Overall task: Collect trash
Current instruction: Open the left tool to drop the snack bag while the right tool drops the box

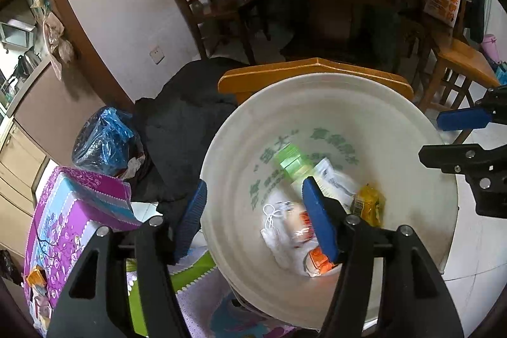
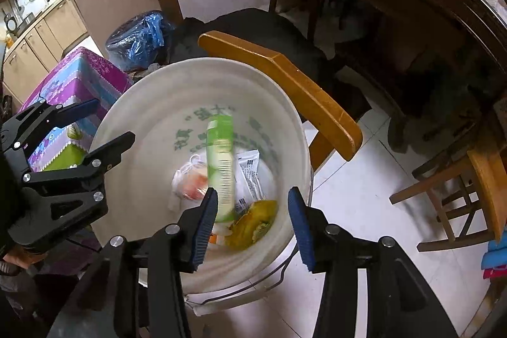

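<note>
Main risk: the green box (image 2: 221,167) is looking blurred just off the right gripper's (image 2: 253,224) left pad, over the white bucket (image 2: 149,103), so it's prob. mid-drop. If it's clipping the pad or landing on end against the wall, it could be tipping back out, esp. w/ the bucket sitting close to the orange chair back (image 2: 282,84). 2nd risk: both tools are crowding the same opening, so a careless swing could be knocking one into the other or into the rim.

Pose: right gripper is hovering above the near rim, pointing down into the bucket, jaws spread wide, holding nothing. Left gripper (image 1: 253,217) is also angling down, jaws apart & empty, 1 pad outside the rim, the other over the inside.

Trash already in the bucket: a white knotted bag (image 1: 282,230), a yellow wrapper (image 1: 369,205), an orange pack (image 1: 320,262). A blue-bagged bin (image 1: 101,144) & a purple box (image 1: 82,205) are sitting beside it.
</note>
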Tool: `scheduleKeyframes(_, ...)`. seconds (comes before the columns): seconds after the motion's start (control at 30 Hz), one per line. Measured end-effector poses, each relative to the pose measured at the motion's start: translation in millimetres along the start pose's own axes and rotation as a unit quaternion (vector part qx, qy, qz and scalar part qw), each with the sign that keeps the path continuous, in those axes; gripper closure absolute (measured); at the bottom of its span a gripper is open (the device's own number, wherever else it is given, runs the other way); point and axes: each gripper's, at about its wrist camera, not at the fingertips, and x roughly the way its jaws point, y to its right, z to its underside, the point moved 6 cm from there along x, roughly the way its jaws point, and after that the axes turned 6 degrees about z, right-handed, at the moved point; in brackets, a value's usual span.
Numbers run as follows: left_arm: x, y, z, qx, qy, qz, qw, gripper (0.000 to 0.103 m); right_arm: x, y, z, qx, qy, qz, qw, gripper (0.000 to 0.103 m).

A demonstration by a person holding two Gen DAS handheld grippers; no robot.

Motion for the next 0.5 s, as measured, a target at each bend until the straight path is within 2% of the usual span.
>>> scheduleKeyframes(0.5,-8.3,0.8,1.2,0.005,0.008,-0.013,0.9999,0.043,-8.5,-1.2,0.0,-0.001,0.008,0.005,1.0,0.056)
